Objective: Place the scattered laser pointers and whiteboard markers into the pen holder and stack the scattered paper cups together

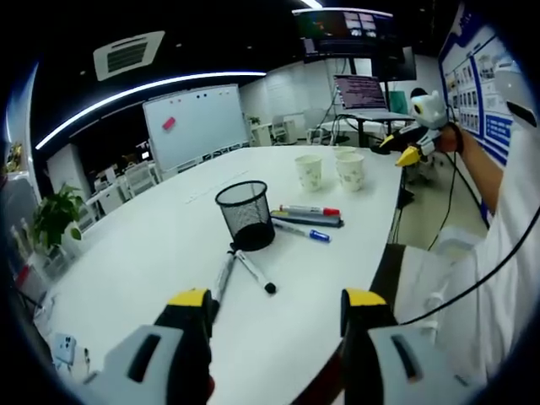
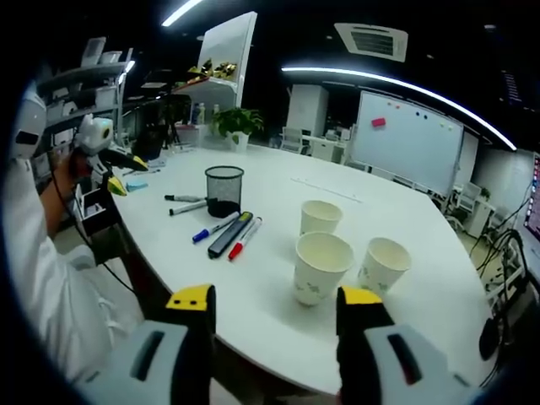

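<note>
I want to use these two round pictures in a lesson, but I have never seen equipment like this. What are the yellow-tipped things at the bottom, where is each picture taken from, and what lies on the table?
A person holds a two-jaw gripper in each hand, each carrying a fisheye camera looking along its jaws. The left gripper and the right gripper are both open and hold nothing. On the white table stand a black mesh pen holder and three paper cups, with markers and pointers lying loose: two in front of the holder, three beside it.
</note>
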Available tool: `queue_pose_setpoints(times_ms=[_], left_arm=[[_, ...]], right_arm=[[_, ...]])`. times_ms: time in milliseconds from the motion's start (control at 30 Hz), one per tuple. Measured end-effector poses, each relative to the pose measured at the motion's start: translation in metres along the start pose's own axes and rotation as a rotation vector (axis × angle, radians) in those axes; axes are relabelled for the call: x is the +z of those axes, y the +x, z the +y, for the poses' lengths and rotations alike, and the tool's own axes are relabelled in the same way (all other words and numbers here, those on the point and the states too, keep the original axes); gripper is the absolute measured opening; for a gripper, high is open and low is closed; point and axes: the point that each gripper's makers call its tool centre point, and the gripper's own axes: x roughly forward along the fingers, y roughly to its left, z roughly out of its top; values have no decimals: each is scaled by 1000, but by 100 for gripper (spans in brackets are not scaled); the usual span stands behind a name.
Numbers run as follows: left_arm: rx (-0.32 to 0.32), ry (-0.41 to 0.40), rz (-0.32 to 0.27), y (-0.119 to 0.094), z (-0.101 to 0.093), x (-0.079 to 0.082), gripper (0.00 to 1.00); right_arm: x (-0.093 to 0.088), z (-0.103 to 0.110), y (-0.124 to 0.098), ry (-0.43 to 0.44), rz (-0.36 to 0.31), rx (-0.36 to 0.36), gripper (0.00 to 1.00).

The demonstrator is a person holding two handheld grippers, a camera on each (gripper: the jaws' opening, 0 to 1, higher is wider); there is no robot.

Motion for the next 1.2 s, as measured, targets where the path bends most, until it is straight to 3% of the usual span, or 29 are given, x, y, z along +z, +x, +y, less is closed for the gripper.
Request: queue_pose_setpoints(times_ms=[200,300,1200], left_arm=[[-6,17,-30,-3,-3,10,62],[0,20,-22,-3,-2,8,62],[7,7,-28,-5,0,10,62]], right_arm=[[0,0,2,5,-8,0,60],[2,-1,3,7,-19,-7,67],[-2,-3,18,73,-58,-19,70]])
